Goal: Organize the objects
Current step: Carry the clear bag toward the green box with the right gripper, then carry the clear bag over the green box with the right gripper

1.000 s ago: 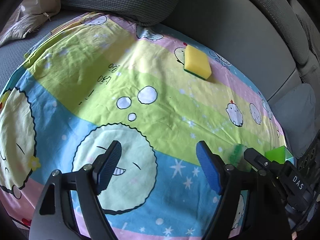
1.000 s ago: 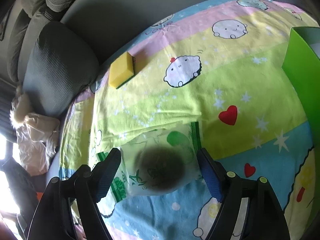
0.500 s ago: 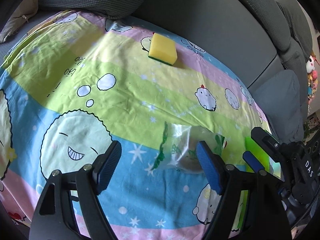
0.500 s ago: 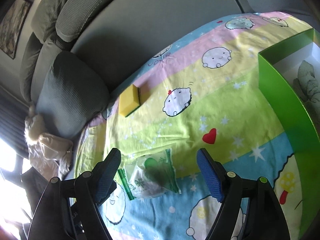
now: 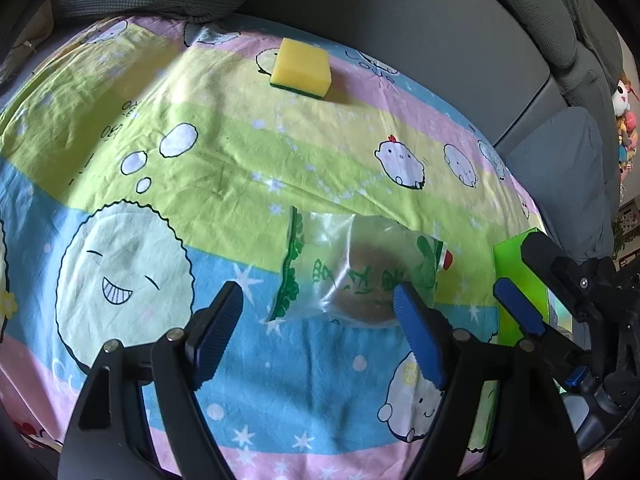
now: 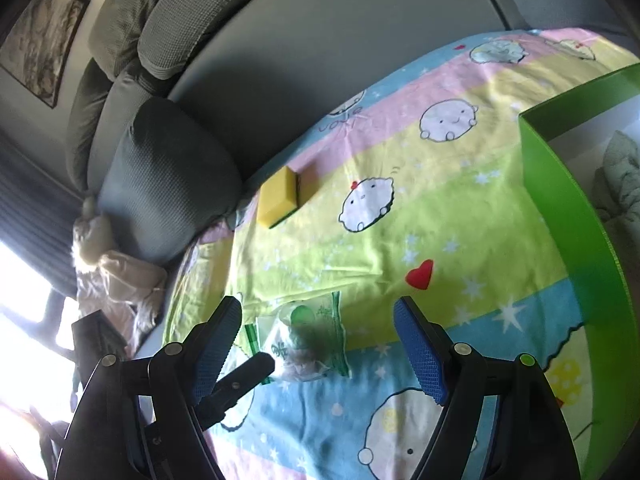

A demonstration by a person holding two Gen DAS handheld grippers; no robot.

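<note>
A clear snack packet point(image 5: 360, 276) with green print and a brown round thing inside lies flat on the cartoon bedsheet point(image 5: 224, 152). My left gripper point(image 5: 317, 290) hovers open just over its near edge, the right pad above the packet's corner and nothing gripped. My right gripper point(image 6: 317, 304) is open too, higher up, with the same packet point(image 6: 308, 340) on the sheet below it. A yellow sponge point(image 5: 302, 68) with a green underside rests far back near the sofa. The sponge point(image 6: 278, 200) is apart from both grippers. One of the left gripper's fingers point(image 6: 246, 374) pokes in beside the packet.
A bright green box point(image 6: 568, 208) with white inner walls stands at the right and holds a pale crumpled item point(image 6: 620, 184). The same green box point(image 5: 516, 280) shows behind my right gripper point(image 5: 532, 284). Grey sofa cushions point(image 6: 168, 176) ring the sheet at the back.
The left gripper swung right over the sheet until the packet came under its fingers. The right gripper lifted away from the packet, bringing the green box into view.
</note>
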